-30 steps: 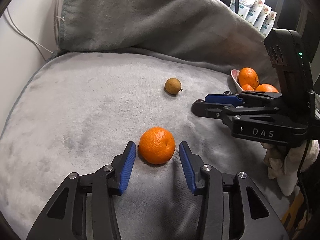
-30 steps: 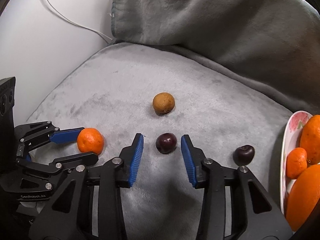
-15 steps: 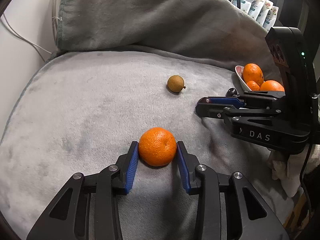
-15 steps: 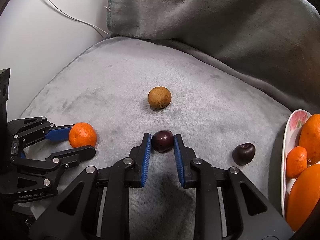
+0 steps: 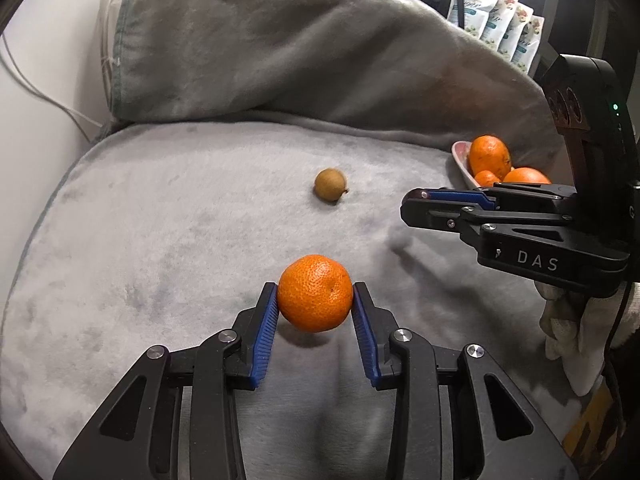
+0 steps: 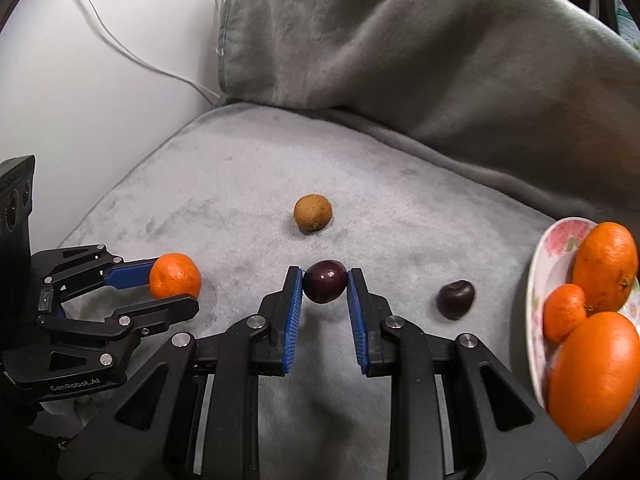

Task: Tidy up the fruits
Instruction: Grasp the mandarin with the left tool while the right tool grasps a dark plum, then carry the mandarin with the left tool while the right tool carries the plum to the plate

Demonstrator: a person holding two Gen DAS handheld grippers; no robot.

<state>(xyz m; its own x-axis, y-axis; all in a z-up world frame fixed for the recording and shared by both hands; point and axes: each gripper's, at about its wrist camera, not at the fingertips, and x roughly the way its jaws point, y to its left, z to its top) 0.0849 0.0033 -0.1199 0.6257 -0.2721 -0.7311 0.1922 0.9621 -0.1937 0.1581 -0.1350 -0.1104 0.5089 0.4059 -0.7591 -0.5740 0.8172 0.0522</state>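
Low in the left wrist view, the left gripper (image 5: 315, 306) is clamped on a small orange mandarin (image 5: 315, 293), its blue ribbed pads pressing the fruit's two sides near the fingertips; a shadow under the fruit suggests it sits just clear of the grey blanket (image 5: 160, 220). Low and central in the right wrist view, the right gripper (image 6: 325, 289) is likewise closed on a dark cherry (image 6: 324, 281), pinched between the very tips of its blue pads. Just right of those fingers a second cherry (image 6: 455, 296) lies on the blanket, apart from the gripper. At the right edge of that view a floral plate (image 6: 560, 236) holds three orange fruits (image 6: 606, 266), the plate and the lowest fruit cut off by the frame. Farther up the frame's middle sits a small brown round fruit (image 6: 313, 213), alone on the fabric. In the left wrist view the held cherry is almost wholly hidden behind the right gripper's near finger, and only the plate's end shows past that gripper. The right gripper's body reads "DAS"; the left gripper's side, at lower left of the right wrist view, reads "GenRobot.AI". Printed pouches (image 5: 508, 20) stand at the upper right, their lettering too small to read.
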